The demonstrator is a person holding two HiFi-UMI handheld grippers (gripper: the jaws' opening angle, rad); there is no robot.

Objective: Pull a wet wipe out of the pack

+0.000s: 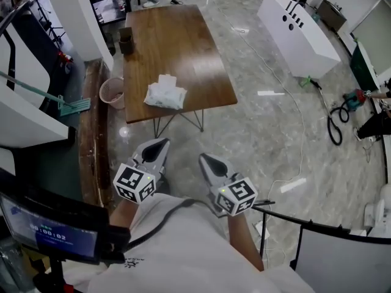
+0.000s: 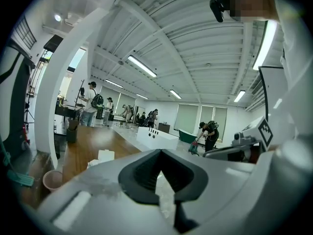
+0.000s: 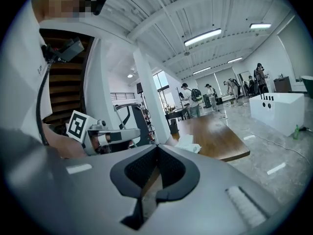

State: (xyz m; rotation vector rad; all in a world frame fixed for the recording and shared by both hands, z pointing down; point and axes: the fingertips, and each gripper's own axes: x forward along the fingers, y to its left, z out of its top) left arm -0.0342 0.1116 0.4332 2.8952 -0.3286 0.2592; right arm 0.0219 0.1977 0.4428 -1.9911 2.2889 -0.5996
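Note:
A white wet wipe pack (image 1: 165, 95) lies near the front edge of a brown wooden table (image 1: 183, 47), with a loose white wipe bunched on top of it. Both grippers hover over the floor short of the table, held close to the person's body and pointing toward it. The left gripper (image 1: 159, 145) is shut with nothing in it. The right gripper (image 1: 206, 160) is also shut and empty. The pack (image 2: 101, 157) shows small and far off in the left gripper view, beyond the left gripper (image 2: 160, 151). In the right gripper view the pack (image 3: 189, 143) lies ahead of the right gripper (image 3: 157, 147).
A dark box (image 1: 126, 41) stands at the table's far left edge. A pink bin (image 1: 112, 93) and a green mop (image 1: 72, 107) sit on the floor left of the table. A white cabinet (image 1: 297, 34) and cables (image 1: 335, 127) lie to the right. People stand in the background.

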